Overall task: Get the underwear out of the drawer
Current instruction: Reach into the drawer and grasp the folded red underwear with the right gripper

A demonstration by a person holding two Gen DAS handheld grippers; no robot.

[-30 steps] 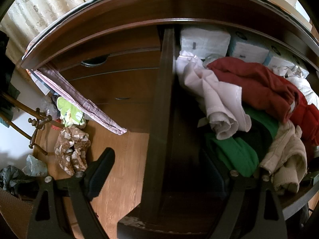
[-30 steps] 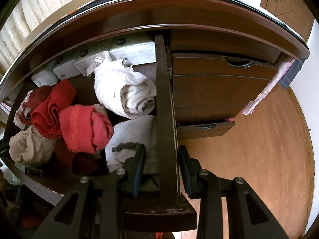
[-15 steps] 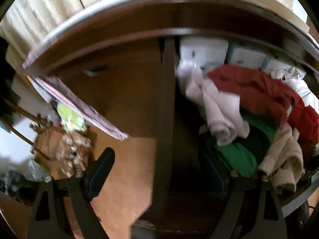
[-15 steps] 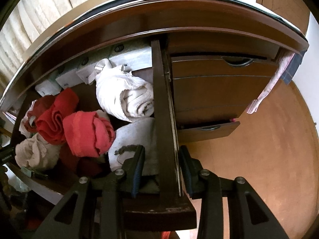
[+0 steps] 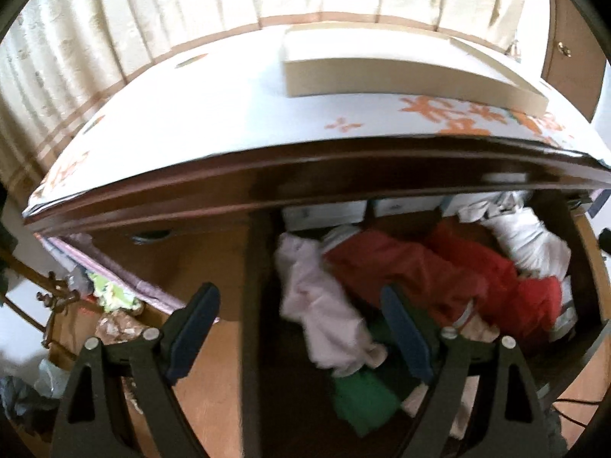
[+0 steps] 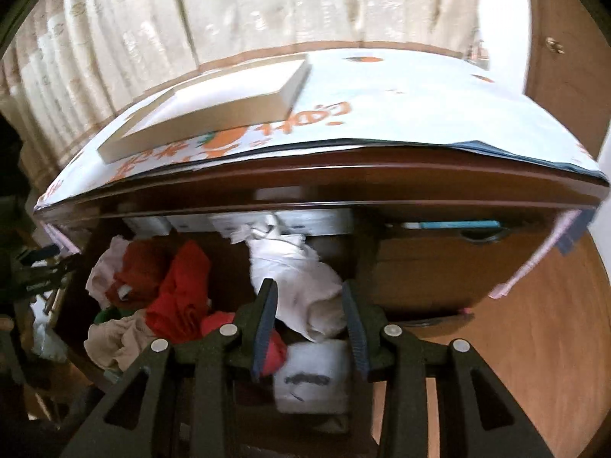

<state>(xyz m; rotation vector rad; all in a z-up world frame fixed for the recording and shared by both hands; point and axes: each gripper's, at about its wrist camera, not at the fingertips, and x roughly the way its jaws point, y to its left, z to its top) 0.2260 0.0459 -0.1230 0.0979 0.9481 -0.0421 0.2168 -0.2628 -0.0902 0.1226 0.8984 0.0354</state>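
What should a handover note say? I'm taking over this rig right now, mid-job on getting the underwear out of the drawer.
Left tool: open wide, empty, over the left side of the drawer.
Right tool: jaws narrowly apart, empty, over the white roll.
Drawer: open, holding a pink garment, red garments, a green garment and the white roll.
Done: drawer is open.
Left: grip a piece and lift it out; nothing is gripped yet. The blur hides which pieces are underwear.
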